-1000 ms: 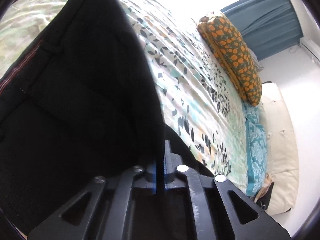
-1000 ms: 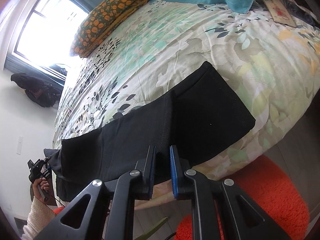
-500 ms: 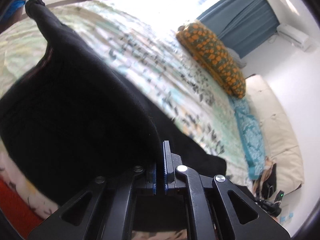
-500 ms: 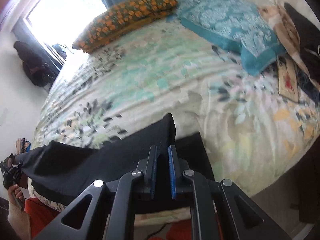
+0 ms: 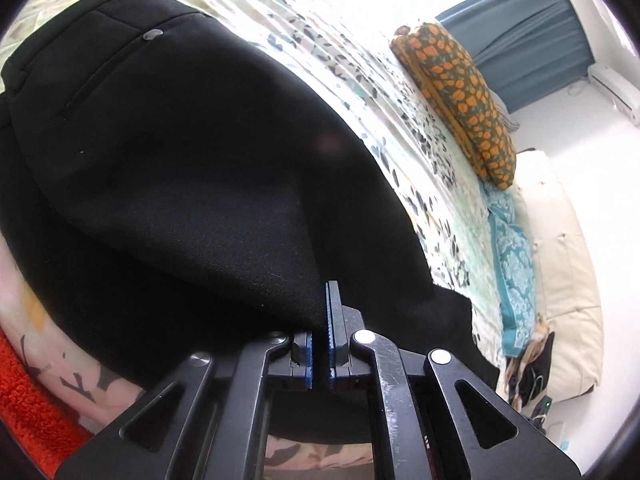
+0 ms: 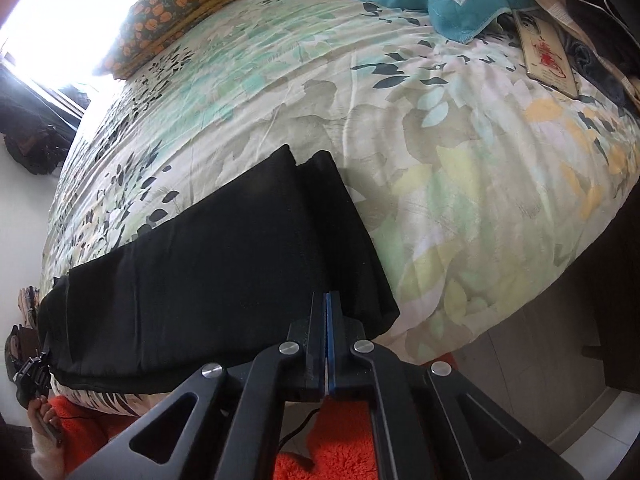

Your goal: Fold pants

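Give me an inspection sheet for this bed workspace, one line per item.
Surface: floral bedspread, creased.
Job's things: black pants lie along the near bed edge; the waist end, back pocket button up, is lifted.
Clutter: orange-patterned pillow, teal pillow, phone.
Grippers: left hand-held gripper shut on the pants' fabric; right hand-held gripper shut at the folded hem end, grip unclear.
Cables: dark cord on the orange rug.
Surroundings: blue curtain, bright window.

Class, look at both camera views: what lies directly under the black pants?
Under the black pants lies the floral bedspread, showing around their edges. Near the left gripper a raised flap covers another layer of the pants. The bedspread beneath the cloth is hidden.
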Demonstrator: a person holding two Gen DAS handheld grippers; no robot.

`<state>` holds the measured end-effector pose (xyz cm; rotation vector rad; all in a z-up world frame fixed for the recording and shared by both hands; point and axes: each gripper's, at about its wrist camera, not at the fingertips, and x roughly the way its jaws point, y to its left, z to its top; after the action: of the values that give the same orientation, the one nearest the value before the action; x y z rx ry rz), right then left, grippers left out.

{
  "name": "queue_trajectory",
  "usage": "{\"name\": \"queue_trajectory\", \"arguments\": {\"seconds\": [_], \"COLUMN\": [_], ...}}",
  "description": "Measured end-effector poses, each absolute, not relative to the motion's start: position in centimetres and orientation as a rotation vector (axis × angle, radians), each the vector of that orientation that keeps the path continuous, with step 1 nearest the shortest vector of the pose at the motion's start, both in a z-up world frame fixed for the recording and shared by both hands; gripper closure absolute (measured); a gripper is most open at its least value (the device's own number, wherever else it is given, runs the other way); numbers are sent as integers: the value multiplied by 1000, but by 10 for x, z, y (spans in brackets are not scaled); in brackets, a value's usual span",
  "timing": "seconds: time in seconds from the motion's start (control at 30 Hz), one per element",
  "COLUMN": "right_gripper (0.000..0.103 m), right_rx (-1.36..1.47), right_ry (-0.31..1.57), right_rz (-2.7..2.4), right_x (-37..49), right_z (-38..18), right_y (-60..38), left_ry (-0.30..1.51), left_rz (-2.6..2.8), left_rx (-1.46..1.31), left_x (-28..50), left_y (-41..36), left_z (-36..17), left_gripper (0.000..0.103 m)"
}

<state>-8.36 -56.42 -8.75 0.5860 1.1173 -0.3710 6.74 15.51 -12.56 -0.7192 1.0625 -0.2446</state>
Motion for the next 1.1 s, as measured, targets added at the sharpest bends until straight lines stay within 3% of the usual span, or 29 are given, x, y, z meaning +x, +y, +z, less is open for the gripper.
{"name": "queue_trajectory", "arguments": {"seconds": [0.23,0.3,0.37,0.53,0.67,0.7,0.77,0.93,1.1], "right_gripper": [96,67,56,57,72,88,93,94,93], "right_rx": [674,659,651,619,565,545,480,297,394], "right_ry": [1100,1115,1122,1125,1198,1229,1250,1232,1268], "right_rz": [-340,-346,-338,-338,-287,-279,-271,-328,-378], "right_x": [-78,-73,-68,-62,-45,-41,-36,-41,-51], "right_z": [-91,-92,-92,-92,-101,-105,-103,-81,-100], "right_y": [-575,-574,-573,-573,-568,-566,-557,-539,-557], "left_ry": [1068,1069,1073,1081,1083,1083,1078,1093,1123], "left_rz": [-239,-237,-234,-226,-224,-224,-222,-249,-243], "left_rx": [-733,-726,-730,-727,-712,-712,-706,-717,-698], "left_x": [77,75,73,80,82,82,80,71,70], "left_y": [149,149,151,141,137,137,137,134,129], "left_z": [-125,-124,-126,-126,-125,-124,-121,-119,-122], "left_gripper": [100,100,100,100,100,100,100,100,100]}}
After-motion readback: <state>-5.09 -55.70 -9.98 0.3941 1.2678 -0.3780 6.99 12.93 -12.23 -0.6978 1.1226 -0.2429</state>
